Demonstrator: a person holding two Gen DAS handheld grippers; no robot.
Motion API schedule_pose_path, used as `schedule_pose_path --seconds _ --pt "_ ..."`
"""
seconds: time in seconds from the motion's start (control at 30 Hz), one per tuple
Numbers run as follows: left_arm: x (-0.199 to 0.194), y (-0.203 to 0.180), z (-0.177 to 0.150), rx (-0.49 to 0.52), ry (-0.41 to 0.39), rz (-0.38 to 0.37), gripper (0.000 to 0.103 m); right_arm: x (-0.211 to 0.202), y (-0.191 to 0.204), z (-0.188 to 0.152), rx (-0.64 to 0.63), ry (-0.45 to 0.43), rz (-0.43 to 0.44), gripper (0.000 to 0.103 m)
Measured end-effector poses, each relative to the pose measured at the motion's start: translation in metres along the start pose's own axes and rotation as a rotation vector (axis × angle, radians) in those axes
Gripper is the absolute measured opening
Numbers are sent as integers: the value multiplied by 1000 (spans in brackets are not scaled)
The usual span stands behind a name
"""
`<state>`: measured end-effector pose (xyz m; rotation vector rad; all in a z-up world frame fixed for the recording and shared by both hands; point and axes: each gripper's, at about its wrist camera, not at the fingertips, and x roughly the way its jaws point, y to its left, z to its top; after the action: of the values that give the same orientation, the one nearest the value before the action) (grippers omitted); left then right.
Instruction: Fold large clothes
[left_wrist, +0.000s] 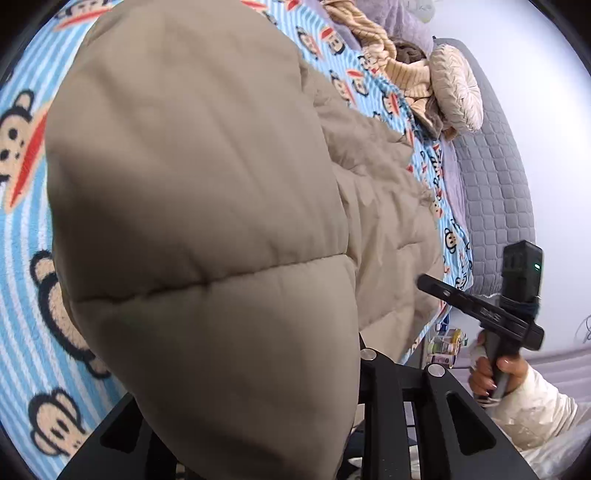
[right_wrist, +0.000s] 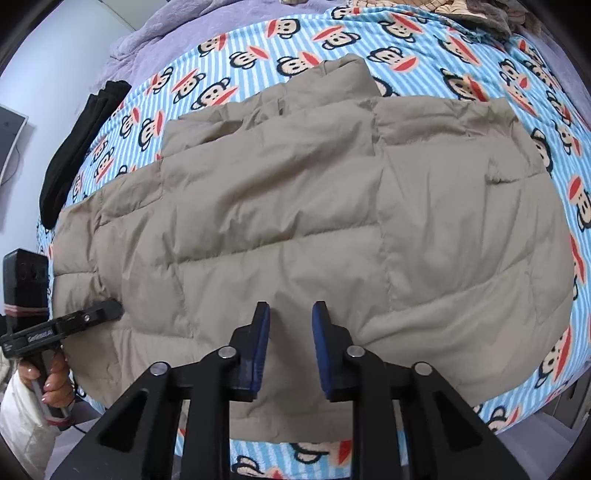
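Your beige quilted puffer jacket (right_wrist: 295, 221) spread across the bed's blue striped monkey-print blanket (right_wrist: 480, 77), your left gripper (right_wrist: 107, 310) clamped on its near-left edge, your right gripper (right_wrist: 290, 314) above its near hem, blue-padded fingers (right_wrist: 260, 343) narrowly apart, empty.

Even, soft indoor light, bright; no hard shadows. Wall (left_wrist: 546, 110) washes near white, mild glare. Strong fisheye bending, dark vignette at corners. Left wrist view: jacket (left_wrist: 192, 206) close to lens, soft, slightly blurred. Right wrist view: jacket (right_wrist: 295, 221) sharp, faint shading in quilt seams.
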<state>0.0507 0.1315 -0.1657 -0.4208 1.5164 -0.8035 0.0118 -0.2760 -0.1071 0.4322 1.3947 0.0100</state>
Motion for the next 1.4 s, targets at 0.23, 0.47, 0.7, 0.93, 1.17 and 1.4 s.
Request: schedule_pose_path --seconds 0.23,0.47,0.7,0.93,1.17,1.4 --pt "-23 -76 -7 -24 -83 81 30 37 -13 41 -10 -30 108 20" --pt "-9 -169 -8 -11 -104 162 30 72 -19 70 -11 2 172 19" --pt "43 -247 14 45 -37 219 30 91 -38 75 61 25 263 13" --pt "79 -289 32 84 39 193 49 61 -85 60 198 55 390 13" --pt "154 -313 59 139 185 73 74 6 -158 9 338 -19 382 16" --pt "229 -325 75 234 242 33 83 -31 -189 -33 415 -58 297 44"
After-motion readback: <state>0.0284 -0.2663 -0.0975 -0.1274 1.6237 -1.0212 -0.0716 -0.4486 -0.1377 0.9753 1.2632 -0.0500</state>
